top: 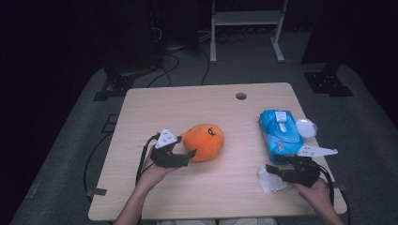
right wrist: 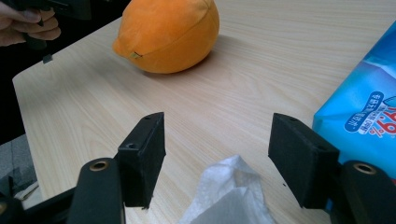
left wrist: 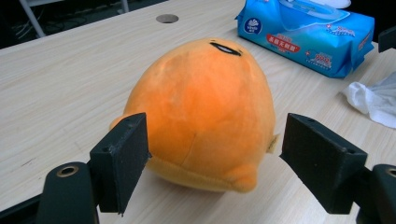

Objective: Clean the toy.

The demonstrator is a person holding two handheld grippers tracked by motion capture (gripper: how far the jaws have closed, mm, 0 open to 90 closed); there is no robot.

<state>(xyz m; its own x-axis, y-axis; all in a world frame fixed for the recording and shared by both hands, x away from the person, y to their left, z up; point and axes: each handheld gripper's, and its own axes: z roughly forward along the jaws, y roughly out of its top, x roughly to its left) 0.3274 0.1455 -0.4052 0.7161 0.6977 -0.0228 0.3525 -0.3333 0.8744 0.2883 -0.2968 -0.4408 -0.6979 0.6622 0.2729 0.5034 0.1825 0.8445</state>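
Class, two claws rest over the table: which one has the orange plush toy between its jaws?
The left claw: the plush toy sits between its open jaws, while the right claw hangs over a white wipe.

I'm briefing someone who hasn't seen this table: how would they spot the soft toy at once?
Start at the light wooden table and look left of its middle, just ahead of the left gripper, whose open jaws flank it. There lies the orange plush toy, rounded like an egg. It is the one orange, stuffed thing; the blue wipes pack and the crumpled white wipe lie far right.
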